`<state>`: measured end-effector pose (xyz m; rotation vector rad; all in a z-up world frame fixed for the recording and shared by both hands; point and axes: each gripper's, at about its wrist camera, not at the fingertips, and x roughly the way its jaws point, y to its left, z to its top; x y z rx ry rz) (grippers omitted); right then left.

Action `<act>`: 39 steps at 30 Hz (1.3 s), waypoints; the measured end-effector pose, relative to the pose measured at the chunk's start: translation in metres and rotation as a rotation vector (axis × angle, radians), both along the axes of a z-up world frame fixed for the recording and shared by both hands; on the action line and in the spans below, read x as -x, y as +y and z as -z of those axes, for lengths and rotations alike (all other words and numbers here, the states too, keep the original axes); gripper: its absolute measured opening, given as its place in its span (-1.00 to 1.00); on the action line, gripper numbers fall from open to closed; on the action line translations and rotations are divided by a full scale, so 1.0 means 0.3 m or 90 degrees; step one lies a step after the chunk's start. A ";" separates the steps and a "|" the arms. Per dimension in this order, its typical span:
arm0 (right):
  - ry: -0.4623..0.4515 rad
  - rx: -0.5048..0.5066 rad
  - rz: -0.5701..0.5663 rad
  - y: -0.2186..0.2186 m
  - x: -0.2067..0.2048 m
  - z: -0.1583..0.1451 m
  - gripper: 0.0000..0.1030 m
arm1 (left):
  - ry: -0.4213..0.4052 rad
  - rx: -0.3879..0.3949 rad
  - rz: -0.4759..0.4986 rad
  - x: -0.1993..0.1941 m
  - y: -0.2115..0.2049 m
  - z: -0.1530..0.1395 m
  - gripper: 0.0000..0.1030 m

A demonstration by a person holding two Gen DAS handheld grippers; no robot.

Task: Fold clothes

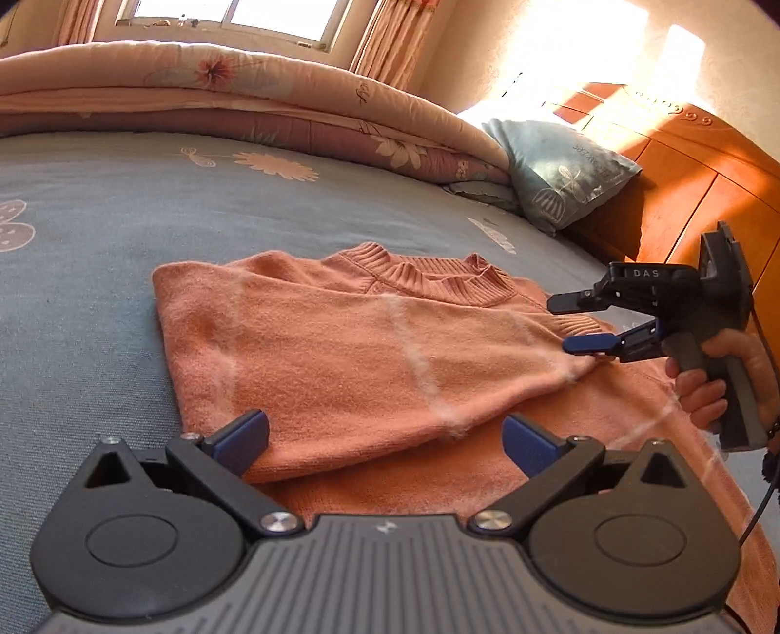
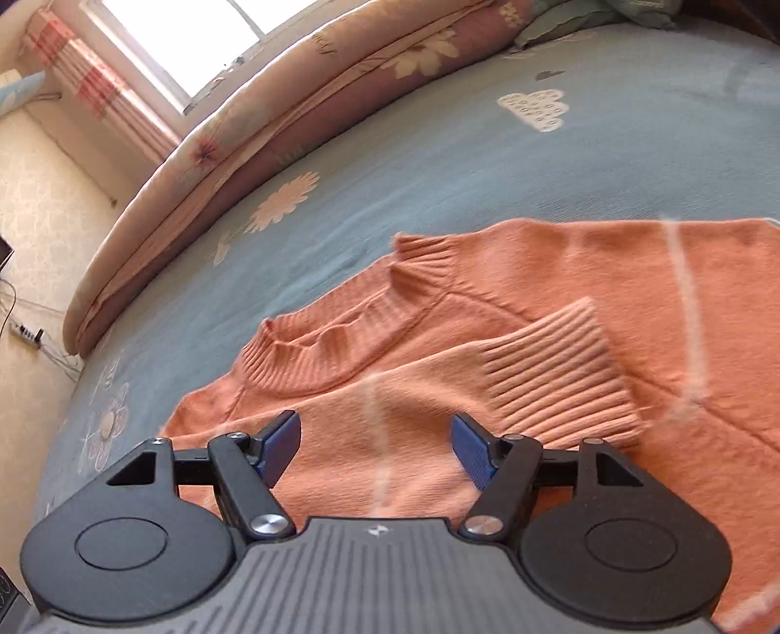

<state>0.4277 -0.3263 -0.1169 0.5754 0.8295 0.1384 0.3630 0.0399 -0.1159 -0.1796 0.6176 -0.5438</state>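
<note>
a: what's the surface i'm working over?

b: a bed (image 1: 97, 234) with a blue-grey sheet printed with pale flowers. a rolled floral quilt (image 1: 234, 97) lies along its far edge, under a window (image 1: 224, 14) with pink striped curtains (image 2: 97, 92). a blue pillow (image 1: 560, 170) leans on an orange wooden headboard (image 1: 707, 185) at the far right, and sun falls on the wall above it. in the right wrist view a power strip (image 2: 24, 334) and cables lie on the floor at the left.

a: any writing?

b: "das" on the top of my right gripper (image 1: 580, 319). the pillow has letters too, but they're upside down and i can't read them for sure.

a: where's the sweater?

b: the orange sweater (image 1: 365, 351) with thin white lines lies flat on the sheet, ribbed collar (image 2: 312, 351) toward the far side, one side folded over the body. a ribbed cuff (image 2: 560, 370) rests on the chest just right of the collar.

a: grippers?

b: my left gripper (image 1: 385, 441) hangs over the near fold, jaws wide apart, nothing in them. my right gripper (image 2: 375, 446) has its jaws apart too, with the lower tip touching the sleeve at the right. a hand (image 1: 721, 380) grips its handle.
</note>
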 end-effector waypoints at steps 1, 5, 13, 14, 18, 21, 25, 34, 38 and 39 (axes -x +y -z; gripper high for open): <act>0.004 0.007 0.011 -0.017 0.002 -0.004 0.41 | 0.006 -0.005 -0.001 -0.003 -0.003 0.005 0.98; -0.020 0.068 0.021 0.004 0.011 -0.051 0.47 | 0.028 -0.020 -0.003 -0.015 -0.013 0.022 0.98; 0.007 0.070 -0.004 -0.016 -0.043 -0.005 0.43 | 0.046 0.021 -0.011 -0.025 0.018 0.021 0.98; 0.003 0.077 0.021 -0.033 -0.030 -0.014 0.43 | 0.047 0.022 -0.011 -0.026 0.018 0.022 0.98; -0.008 0.091 0.060 -0.065 0.020 -0.036 0.46 | 0.038 0.000 -0.008 -0.021 0.001 0.023 0.98; -0.001 0.071 0.025 -0.064 0.042 -0.011 0.51 | 0.031 -0.021 -0.006 -0.016 -0.014 0.023 0.98; -0.004 0.098 0.090 -0.090 0.060 -0.015 0.50 | 0.028 -0.037 -0.002 -0.011 -0.020 0.020 0.98; -0.019 0.078 0.048 -0.031 -0.071 0.001 0.50 | 0.025 -0.042 0.002 -0.008 -0.023 0.020 0.98; -0.020 0.107 0.069 0.007 -0.086 -0.030 0.51 | 0.028 -0.040 0.004 -0.010 -0.020 0.017 0.98; -0.036 0.099 0.045 0.033 -0.079 -0.050 0.51 | 0.029 -0.040 0.005 -0.010 -0.020 0.017 0.98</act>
